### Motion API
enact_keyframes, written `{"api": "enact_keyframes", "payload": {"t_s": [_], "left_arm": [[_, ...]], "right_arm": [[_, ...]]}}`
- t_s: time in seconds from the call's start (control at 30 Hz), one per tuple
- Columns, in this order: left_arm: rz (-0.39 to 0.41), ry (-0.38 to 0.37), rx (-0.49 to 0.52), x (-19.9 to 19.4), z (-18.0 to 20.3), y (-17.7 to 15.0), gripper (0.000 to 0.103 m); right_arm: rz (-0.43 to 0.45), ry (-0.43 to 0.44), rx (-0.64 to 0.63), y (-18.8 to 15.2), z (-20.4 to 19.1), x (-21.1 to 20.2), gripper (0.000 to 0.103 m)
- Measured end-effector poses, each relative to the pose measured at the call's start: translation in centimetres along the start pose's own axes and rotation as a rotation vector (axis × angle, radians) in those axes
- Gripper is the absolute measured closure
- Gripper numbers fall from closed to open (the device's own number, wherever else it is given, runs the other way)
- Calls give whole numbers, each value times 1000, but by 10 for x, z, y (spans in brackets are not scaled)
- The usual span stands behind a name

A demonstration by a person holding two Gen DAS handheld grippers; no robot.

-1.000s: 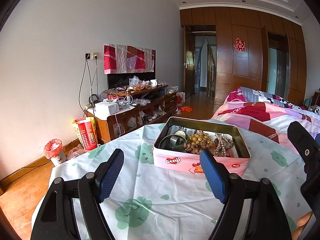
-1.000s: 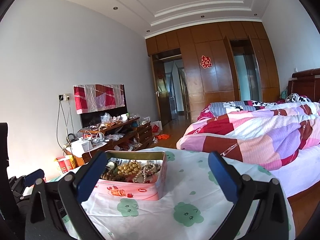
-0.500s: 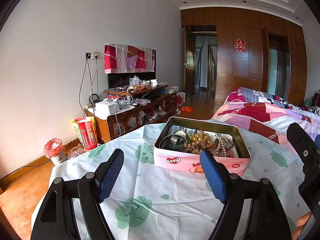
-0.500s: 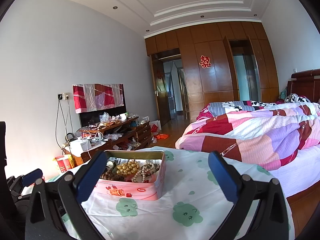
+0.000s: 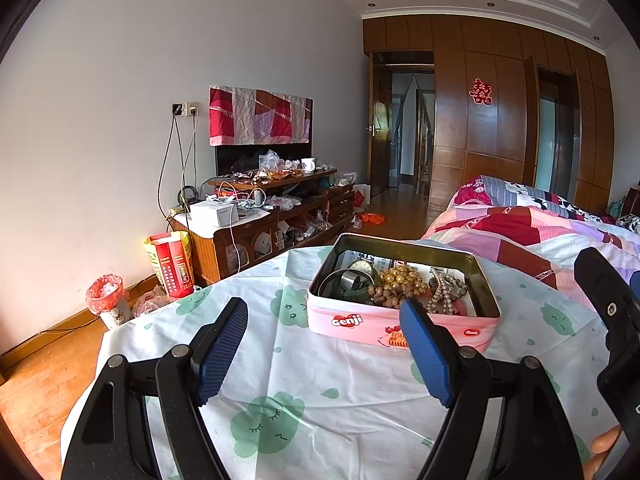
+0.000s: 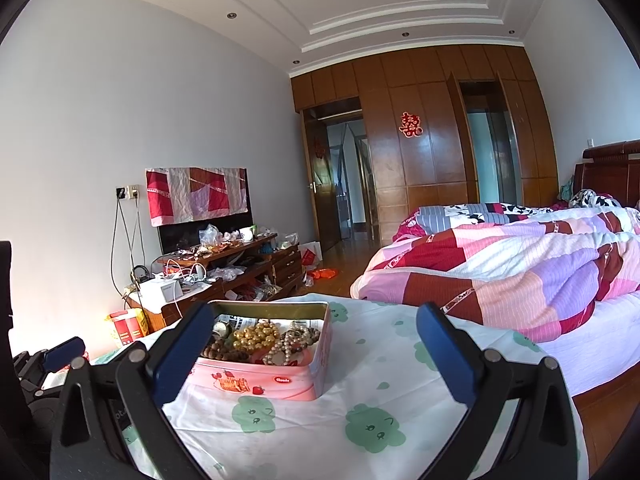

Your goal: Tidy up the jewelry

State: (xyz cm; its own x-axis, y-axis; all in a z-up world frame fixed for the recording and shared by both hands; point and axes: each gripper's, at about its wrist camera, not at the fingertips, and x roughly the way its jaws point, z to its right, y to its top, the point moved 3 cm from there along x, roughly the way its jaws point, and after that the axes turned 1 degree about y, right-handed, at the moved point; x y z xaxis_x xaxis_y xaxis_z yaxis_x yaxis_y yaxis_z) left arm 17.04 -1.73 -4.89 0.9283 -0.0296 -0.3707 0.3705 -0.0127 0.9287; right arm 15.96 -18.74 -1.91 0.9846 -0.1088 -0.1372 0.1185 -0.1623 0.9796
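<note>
Nothing has shifted: the jewelry tin (image 5: 404, 322) sits beyond both grippers' released, empty jaws, untouched.

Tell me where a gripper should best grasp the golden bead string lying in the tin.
Probably the top of the heaped golden bead string, from straight above: it sits mid-tin between the brown beads and the pale strand, and the walls block sideways approaches.

I see a pink glossy metal tin (image 5: 362, 320) with a brassy inner wall on a matt, creased white cotton cloth (image 5: 304, 376). My left claw (image 5: 324, 344) has dimpled blue rubbery pads (image 5: 222, 344); beyond lies polished wooden flooring (image 5: 32, 376).
</note>
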Motion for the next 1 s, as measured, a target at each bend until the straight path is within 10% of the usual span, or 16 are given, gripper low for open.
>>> {"api": "enact_keyframes", "payload": {"t_s": [1.0], "left_arm": [[-52,4,-28,10,1,-4,24]], "right_arm": [[-6,-5,-8,2,5,0,0]]}}
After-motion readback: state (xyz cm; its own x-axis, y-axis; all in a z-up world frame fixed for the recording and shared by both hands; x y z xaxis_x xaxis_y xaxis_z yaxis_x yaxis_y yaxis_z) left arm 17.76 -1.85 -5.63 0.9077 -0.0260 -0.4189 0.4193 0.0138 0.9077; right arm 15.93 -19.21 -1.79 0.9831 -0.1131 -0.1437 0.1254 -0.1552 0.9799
